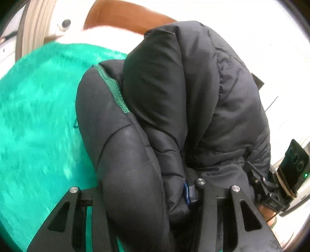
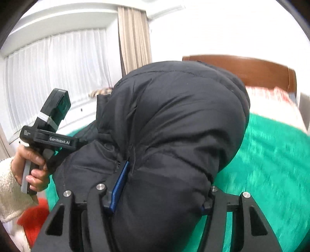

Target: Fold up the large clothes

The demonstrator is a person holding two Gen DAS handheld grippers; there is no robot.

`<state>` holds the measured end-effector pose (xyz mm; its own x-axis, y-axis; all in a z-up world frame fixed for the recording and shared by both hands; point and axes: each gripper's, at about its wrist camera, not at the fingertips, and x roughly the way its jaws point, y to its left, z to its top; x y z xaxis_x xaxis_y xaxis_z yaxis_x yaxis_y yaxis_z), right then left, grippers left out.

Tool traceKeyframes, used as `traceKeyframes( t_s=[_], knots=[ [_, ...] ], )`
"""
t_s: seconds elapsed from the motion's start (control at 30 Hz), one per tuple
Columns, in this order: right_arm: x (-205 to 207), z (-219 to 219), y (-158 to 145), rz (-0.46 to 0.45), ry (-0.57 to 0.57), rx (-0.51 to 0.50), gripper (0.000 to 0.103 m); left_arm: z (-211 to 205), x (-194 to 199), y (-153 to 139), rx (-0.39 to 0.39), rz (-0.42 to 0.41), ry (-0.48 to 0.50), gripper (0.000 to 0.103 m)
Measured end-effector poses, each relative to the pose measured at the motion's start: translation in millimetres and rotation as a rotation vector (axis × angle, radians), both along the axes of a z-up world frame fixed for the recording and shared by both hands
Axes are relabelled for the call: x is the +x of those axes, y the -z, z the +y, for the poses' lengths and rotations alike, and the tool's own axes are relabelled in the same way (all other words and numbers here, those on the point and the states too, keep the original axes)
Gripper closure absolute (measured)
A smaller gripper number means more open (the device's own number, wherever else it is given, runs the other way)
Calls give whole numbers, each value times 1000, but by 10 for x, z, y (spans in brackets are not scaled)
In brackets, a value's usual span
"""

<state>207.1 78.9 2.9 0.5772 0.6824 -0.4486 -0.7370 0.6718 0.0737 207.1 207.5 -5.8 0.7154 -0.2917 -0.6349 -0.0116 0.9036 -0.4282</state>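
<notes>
Left wrist view: the left gripper [image 1: 151,195] is clamped on a thick fold of a black puffer jacket [image 1: 174,100], the padding bulging up between and ahead of its fingers [image 1: 190,192], one blue pad just showing. A green zipper [image 1: 113,89] runs along the jacket's edge ahead and to the left. Beneath and to the left spreads a green blanket [image 1: 38,116] on the bed, its brown headboard [image 1: 120,13] far ahead. At right, the other handheld unit sits close beside the jacket.

Right wrist view: the right gripper [image 2: 160,195] is closed on another bulky roll of the same jacket [image 2: 170,126], which fills the space ahead. Its blue pads [image 2: 120,184] press into the fabric. To the left, a hand [image 2: 33,166] in a cream sleeve holds the left gripper's handle [image 2: 48,139]. White curtains [image 2: 56,77] hang ahead-left; the blanket [image 2: 271,164] lies to the right.
</notes>
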Motion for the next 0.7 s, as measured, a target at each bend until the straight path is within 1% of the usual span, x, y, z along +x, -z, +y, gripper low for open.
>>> traceKeyframes(
  t_s=[0.07,0.1,0.13,0.17,0.2,0.23,0.27,0.3,0.33,0.37,0.4,0.43,0.47,0.5,0.53,0.57,0.6,0.63,0.67,0.7],
  knots=[
    [224,48,-119,-15,-10,22,45,20,129,-146,9,-29,-14,59],
    [366,70,-142,-2,-13,38,45,35,214,-197,13,-40,-25,60],
    [490,76,-124,23,-15,52,45,43,319,-223,22,-49,-37,59],
    [641,77,-81,60,-11,67,43,37,437,-212,35,-50,-44,54],
    [858,52,17,129,3,86,36,33,584,-145,45,-33,-46,50],
    [1026,31,158,217,31,93,23,30,766,-4,53,12,-56,37],
    [1214,24,309,303,82,79,16,33,924,184,63,73,-73,22],
    [1380,-9,517,386,163,43,7,46,1046,373,76,134,-91,18],
    [1494,-71,712,443,239,-1,7,48,1156,617,86,197,-100,19],
    [1515,-122,862,474,279,-30,7,38,1210,813,99,242,-105,21],
    [1525,-162,970,489,303,-48,7,23,1217,910,102,253,-107,20],
    [1447,-237,1040,493,306,-49,7,14,1179,925,76,225,-107,20],
    [1401,-264,1046,490,297,-40,7,10,1128,894,61,199,-121,20],
    [1298,-282,1018,468,293,-31,7,-17,1049,800,61,166,-142,20],
    [1366,-296,923,447,292,-29,7,-34,981,716,59,134,-145,20],
    [1305,-334,849,417,291,-26,7,-21,860,657,61,99,-142,17],
    [1298,-363,781,379,292,-28,7,-95,725,503,90,51,-146,14],
    [1217,-413,692,334,299,-35,6,-150,669,379,127,20,-156,7],
    [1139,-467,608,295,304,-44,5,-265,542,225,195,-26,-178,1],
    [1040,-495,473,255,309,-52,3,-337,429,134,240,-55,-194,0]
  ],
)
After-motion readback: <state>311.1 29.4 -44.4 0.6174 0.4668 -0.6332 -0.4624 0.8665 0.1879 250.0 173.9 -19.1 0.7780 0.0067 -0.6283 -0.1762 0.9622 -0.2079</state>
